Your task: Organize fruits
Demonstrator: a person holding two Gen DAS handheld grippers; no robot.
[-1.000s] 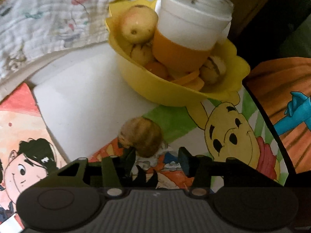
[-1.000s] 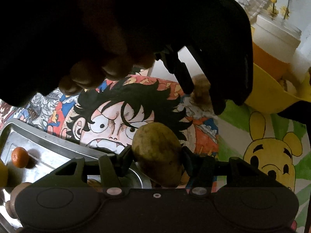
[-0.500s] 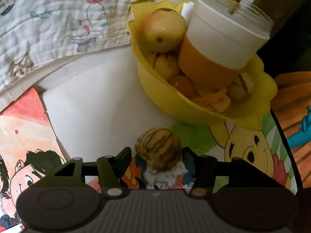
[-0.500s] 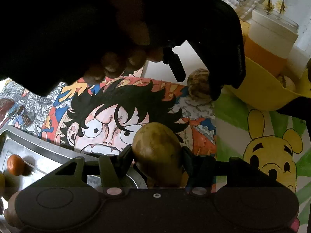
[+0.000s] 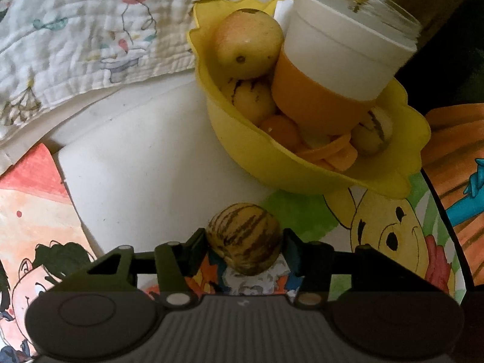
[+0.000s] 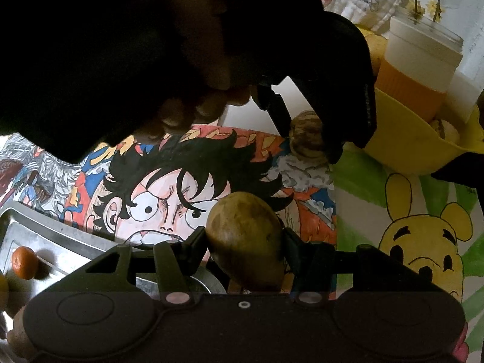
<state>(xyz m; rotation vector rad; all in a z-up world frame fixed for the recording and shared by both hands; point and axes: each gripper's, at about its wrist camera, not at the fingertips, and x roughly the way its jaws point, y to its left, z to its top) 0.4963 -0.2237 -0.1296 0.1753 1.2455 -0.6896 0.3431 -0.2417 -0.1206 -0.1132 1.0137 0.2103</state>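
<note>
My left gripper (image 5: 243, 243) is shut on a small striped round fruit (image 5: 244, 237), held just above the cartoon mat, in front of the yellow bowl (image 5: 260, 157). The bowl holds an apple (image 5: 248, 44), other small fruits and an orange-and-white cup (image 5: 338, 69). My right gripper (image 6: 245, 245) is shut on a brownish-green oval fruit (image 6: 245, 239), above the edge of a metal tray (image 6: 60, 242). In the right wrist view the left gripper (image 6: 305, 139) and the striped fruit (image 6: 305, 134) show ahead, near the bowl (image 6: 402, 139).
A small orange fruit (image 6: 24, 262) lies on the metal tray. A quilted white cloth (image 5: 75, 39) lies behind the bowl to the left. Cartoon drawings (image 6: 181, 187) cover the table. The hand and arm holding the left gripper (image 6: 136, 45) fill the upper left of the right wrist view.
My left gripper moved forward around the striped fruit, closed on it and lifted it toward the bowl. My right gripper kept its fruit and shifted slightly.
</note>
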